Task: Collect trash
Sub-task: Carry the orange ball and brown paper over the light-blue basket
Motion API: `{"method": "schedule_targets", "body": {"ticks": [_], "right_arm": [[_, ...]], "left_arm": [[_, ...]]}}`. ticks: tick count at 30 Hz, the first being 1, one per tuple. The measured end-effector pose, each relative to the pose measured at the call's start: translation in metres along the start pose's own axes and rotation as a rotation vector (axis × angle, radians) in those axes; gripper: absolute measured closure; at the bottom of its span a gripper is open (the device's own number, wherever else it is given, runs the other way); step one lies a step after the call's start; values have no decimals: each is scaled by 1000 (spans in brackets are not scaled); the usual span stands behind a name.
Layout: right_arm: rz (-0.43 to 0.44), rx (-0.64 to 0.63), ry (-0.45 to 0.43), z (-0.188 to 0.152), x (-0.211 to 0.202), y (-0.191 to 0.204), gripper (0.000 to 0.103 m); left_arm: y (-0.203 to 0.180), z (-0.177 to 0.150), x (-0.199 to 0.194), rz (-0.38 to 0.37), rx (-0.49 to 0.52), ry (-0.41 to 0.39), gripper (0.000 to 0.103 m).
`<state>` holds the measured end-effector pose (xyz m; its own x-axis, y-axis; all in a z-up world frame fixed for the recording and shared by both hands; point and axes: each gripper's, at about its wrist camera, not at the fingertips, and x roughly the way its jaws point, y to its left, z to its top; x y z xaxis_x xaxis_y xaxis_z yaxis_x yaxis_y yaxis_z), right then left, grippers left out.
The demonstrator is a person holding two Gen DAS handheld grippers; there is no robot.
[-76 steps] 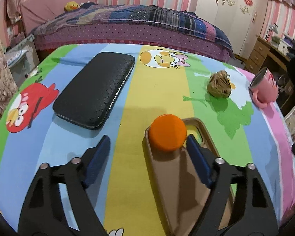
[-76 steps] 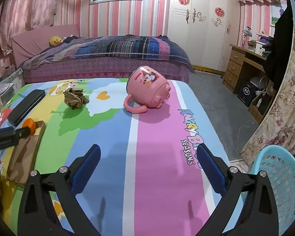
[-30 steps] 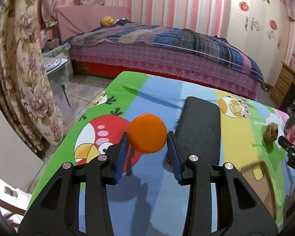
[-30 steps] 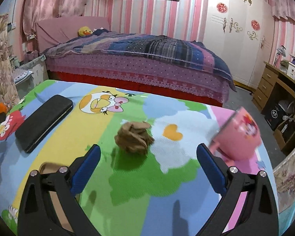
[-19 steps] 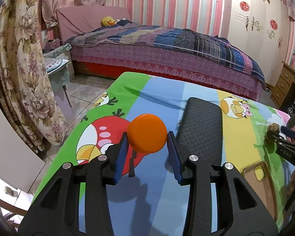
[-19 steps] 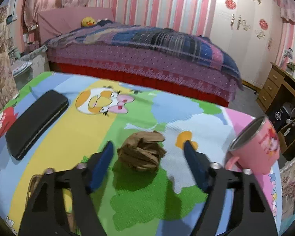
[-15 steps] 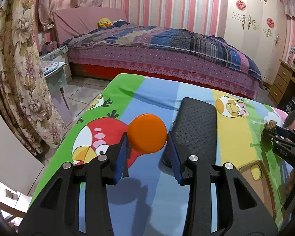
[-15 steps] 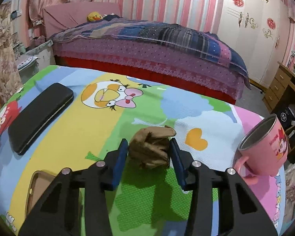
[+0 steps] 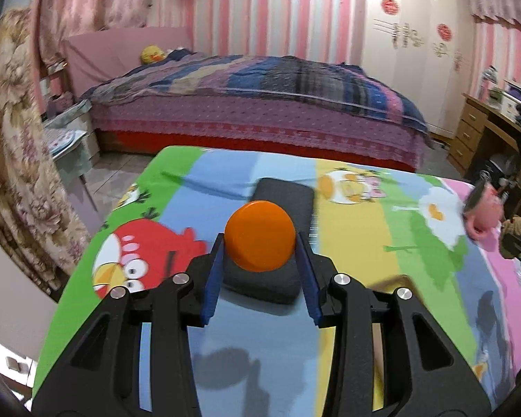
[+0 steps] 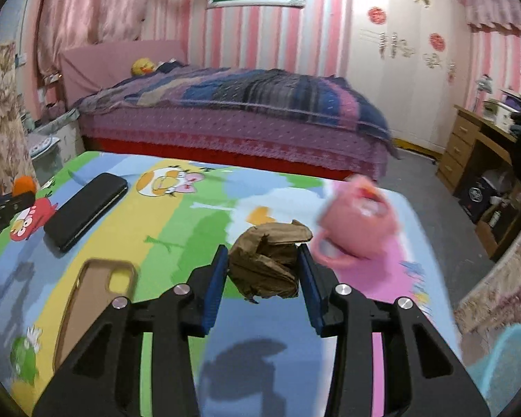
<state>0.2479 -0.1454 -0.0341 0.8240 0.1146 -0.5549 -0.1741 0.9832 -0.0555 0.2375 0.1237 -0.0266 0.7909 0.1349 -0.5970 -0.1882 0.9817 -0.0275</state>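
My left gripper (image 9: 259, 247) is shut on an orange round cap (image 9: 259, 235) and holds it above the cartoon-print table (image 9: 347, 250). My right gripper (image 10: 263, 263) is shut on a crumpled brown paper wad (image 10: 267, 260), lifted clear of the table (image 10: 177, 229). The wad and the right gripper's tip also show at the right edge of the left wrist view (image 9: 512, 229). The orange cap shows small at the left edge of the right wrist view (image 10: 24, 184).
A black case (image 10: 85, 210) lies on the table's left part, also under the cap in the left wrist view (image 9: 278, 229). A brown phone case (image 10: 93, 299) lies near the front. A pink mug (image 10: 359, 224) lies at the right. A blue basket (image 10: 507, 365) stands low right. A bed (image 10: 232, 118) is behind.
My right gripper has lifted the paper wad off the table and swung right, toward the mug. My left gripper still holds the cap and has turned slightly right, over the black case.
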Motion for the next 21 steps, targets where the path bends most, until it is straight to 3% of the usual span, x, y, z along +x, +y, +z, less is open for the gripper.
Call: {"method": "schedule_targets", "body": {"ticks": [11,21], "right_arm": [[-143,49,-38,-27,-77,-74,62],[-286,133,-50,-69,-144,-159,62]], "left_arm": [[-74,-5,-25,-152,67,-11,64],[-164,-17,-51,-285,141,-7,64]]}}
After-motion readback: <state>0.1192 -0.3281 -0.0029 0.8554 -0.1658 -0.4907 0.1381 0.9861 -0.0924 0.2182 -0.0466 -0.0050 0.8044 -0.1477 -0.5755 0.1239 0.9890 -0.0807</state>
